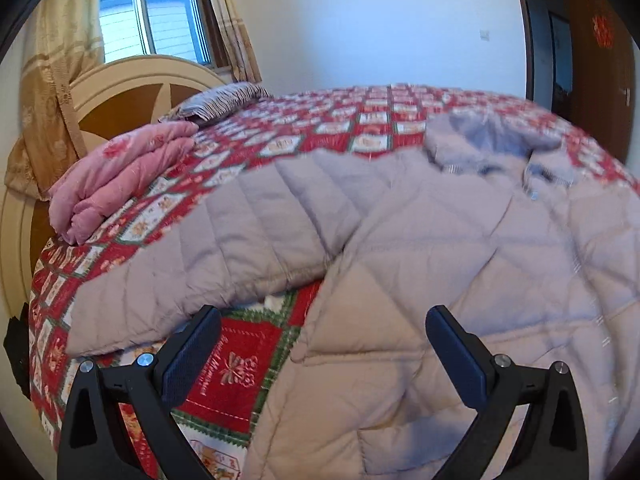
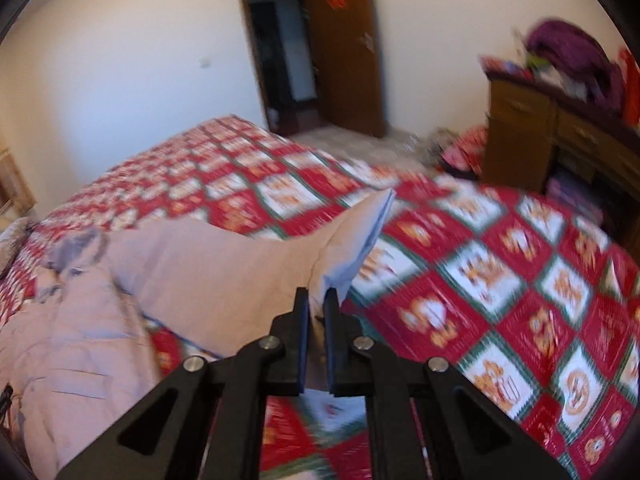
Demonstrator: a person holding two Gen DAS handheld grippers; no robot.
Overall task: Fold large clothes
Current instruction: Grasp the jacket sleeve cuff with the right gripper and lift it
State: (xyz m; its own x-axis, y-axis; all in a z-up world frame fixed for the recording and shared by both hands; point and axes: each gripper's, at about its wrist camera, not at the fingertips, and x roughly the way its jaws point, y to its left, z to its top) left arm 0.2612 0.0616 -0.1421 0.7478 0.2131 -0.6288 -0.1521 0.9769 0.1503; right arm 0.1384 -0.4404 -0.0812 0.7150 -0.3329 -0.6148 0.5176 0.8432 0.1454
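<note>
Coat (image 1: 440, 240), one pale quilted piece, lies spread across a bed (image 1: 360, 120) with a red and white checked cover, its hood toward the far side. Left tongs (image 1: 320, 344) stand spread wide and empty above the coat's near edge, beside one sleeve (image 1: 224, 232) that lies flat and stretched out to the side. Right tongs (image 2: 316, 304) are pressed together, pinching the cuff of the other sleeve (image 2: 240, 264), which rises off the cover, likely to be carried over the coat's body as a fold. Spreading the coat flat suits folding. One folded pink quilt (image 1: 120, 176) and one striped pillow (image 1: 224, 100) sit near the headboard, well apart from the coat.
</note>
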